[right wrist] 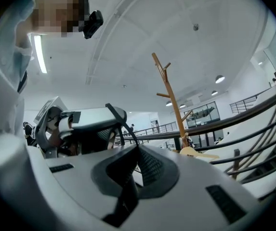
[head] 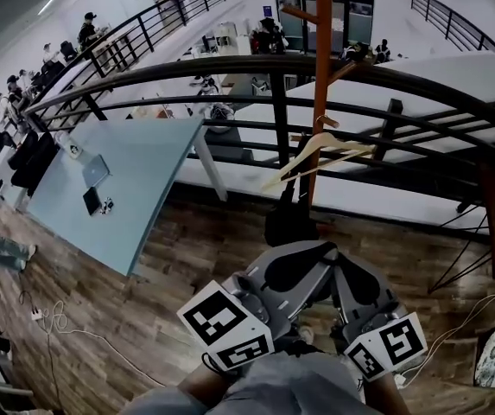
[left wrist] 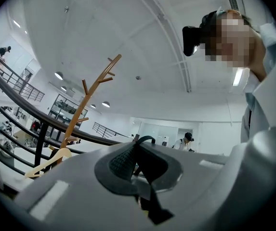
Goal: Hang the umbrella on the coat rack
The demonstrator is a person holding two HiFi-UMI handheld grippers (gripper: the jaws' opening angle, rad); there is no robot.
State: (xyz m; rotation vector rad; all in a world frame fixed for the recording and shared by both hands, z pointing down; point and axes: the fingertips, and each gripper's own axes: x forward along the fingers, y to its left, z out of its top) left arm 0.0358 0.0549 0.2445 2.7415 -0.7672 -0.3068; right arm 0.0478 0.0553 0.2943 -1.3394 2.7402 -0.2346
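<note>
- Left gripper first: its jaws are pinched together on a thin black strap loop, and a bit of the loop pokes up over the dark pads.
- Right gripper is doing pretty much the same. Its jaws are closed on that strap, which runs up and to the left toward the other gripper, so both tools have hold of it. In the head view the two sit side by side at the bottom, tips angled in toward each other.
- Biggest thing around is the wood floor, running under everything.
- Next is the dark metal railing, curving across in front of the person.
- A pale blue table stands on the floor off to the left, with a laptop on it.
- The coat rack, a wooden pole with short pegs, stands right at the railing, straight ahead of the grippers.
- The umbrella looks like the black folded bundle just past the gripper tips, low against the rack's pole. I can't tell if it touches the pole.
- A pale wooden hanger hangs on the rack, above the umbrella.
</note>
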